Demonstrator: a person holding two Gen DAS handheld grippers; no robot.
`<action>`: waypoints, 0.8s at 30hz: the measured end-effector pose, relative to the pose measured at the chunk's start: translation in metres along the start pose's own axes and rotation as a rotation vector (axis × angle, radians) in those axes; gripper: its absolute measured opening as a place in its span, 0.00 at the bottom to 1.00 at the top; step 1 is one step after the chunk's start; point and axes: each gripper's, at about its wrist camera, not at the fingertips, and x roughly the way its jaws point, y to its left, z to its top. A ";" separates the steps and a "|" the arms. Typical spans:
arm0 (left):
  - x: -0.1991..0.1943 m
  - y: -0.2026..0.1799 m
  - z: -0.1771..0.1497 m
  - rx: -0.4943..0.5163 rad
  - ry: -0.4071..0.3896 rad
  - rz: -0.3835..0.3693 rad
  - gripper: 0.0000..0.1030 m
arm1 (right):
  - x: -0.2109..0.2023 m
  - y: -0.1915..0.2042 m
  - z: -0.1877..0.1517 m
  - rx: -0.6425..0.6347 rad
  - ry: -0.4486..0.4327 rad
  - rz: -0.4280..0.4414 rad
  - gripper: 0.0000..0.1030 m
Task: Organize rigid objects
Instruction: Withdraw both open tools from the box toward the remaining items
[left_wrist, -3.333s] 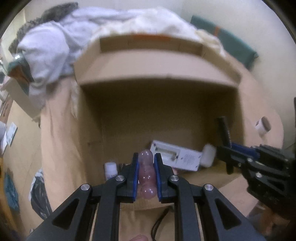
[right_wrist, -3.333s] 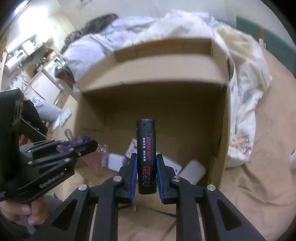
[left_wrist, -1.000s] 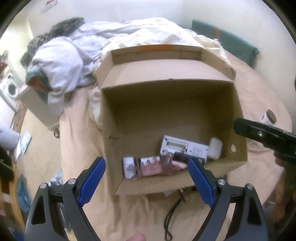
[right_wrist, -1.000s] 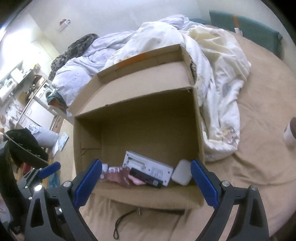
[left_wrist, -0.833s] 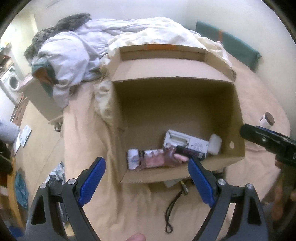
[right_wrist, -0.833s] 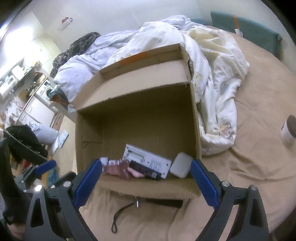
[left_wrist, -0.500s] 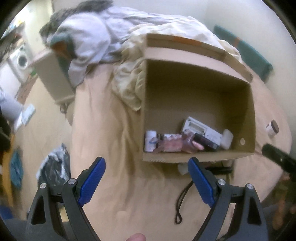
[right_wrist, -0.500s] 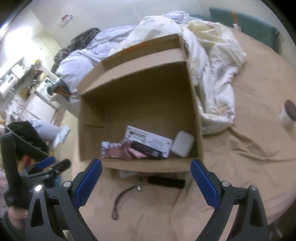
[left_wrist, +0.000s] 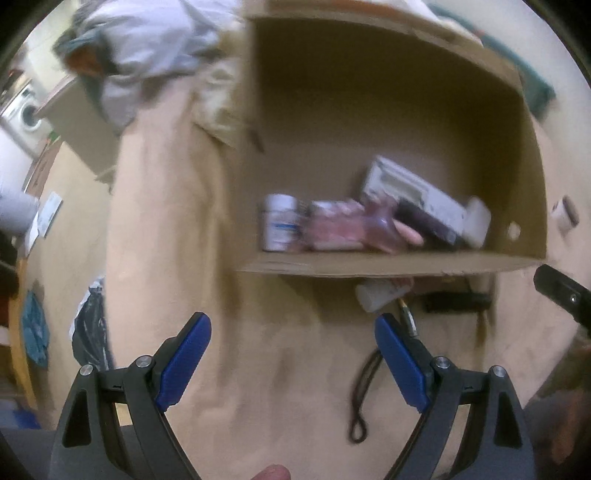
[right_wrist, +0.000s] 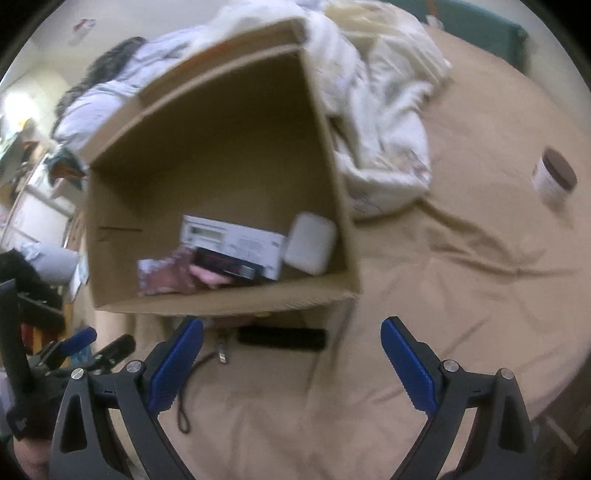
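Note:
An open cardboard box (left_wrist: 391, 266) (right_wrist: 229, 299) stands on the tan bedsheet. Inside lie a white bottle (left_wrist: 279, 225), a pink translucent toy (left_wrist: 347, 230) (right_wrist: 166, 275), a black battery (left_wrist: 428, 221) (right_wrist: 225, 266), a white device (left_wrist: 413, 192) (right_wrist: 232, 240) and a white case (left_wrist: 476, 221) (right_wrist: 310, 243). In front of the box lie a black bar (left_wrist: 456, 302) (right_wrist: 282, 339), a white object (left_wrist: 380, 295) and a black cord (left_wrist: 364, 398) (right_wrist: 184, 406). My left gripper (left_wrist: 291, 360) and right gripper (right_wrist: 291, 365) are both open and empty, above the sheet in front of the box.
A white jar with a brown lid (right_wrist: 554, 177) (left_wrist: 565, 214) stands on the sheet at the right. Rumpled white bedding (right_wrist: 380, 122) lies behind and right of the box. A washing machine (left_wrist: 26, 114) and floor clutter are at the left.
Both grippers, shut on the pink toy and black battery 3.3 s ago, opened and left them in the box. Both have since drawn back, and the left has swung left.

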 end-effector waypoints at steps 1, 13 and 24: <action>0.007 -0.008 0.003 -0.011 0.019 -0.015 0.86 | 0.001 -0.004 -0.001 0.010 0.011 0.001 1.00; 0.045 -0.059 0.022 -0.098 -0.006 -0.033 0.85 | -0.010 -0.040 0.001 0.198 0.015 0.209 1.00; 0.065 -0.060 0.025 -0.133 0.023 -0.075 0.44 | -0.015 -0.028 0.004 0.153 0.009 0.240 1.00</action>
